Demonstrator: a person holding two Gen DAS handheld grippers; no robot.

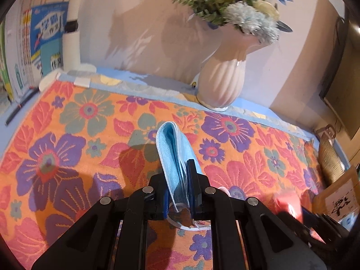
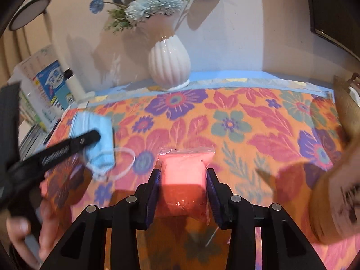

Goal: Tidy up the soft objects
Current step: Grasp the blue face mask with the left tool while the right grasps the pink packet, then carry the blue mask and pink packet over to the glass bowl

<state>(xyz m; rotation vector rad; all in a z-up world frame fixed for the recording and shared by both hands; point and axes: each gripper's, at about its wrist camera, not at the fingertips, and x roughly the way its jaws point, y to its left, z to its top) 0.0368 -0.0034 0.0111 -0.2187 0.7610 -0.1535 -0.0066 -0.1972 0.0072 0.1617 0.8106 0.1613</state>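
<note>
- Left wrist view: the left gripper [image 1: 180, 189] is pinched tight on a folded blue face mask [image 1: 173, 153], whose ear loops dangle under the jaws; gripping the fold keeps the layers together, I judge.
- Right wrist view: the right gripper [image 2: 182, 186] is partly closed, pads pressing both sides of a pink pack in clear wrap [image 2: 184, 175], squeezed just enough to carry it.
- Both soft things hang over the flowered cloth [image 2: 247, 121], on the near side of the white vase [image 2: 169, 63]; the mask is to the vase's left.
- A wooden box [image 2: 337, 191] sits near the pack, right of the vase, likely the bin for them.
- Books [image 1: 45, 40] stand far left of the vase, against the wall.
</note>
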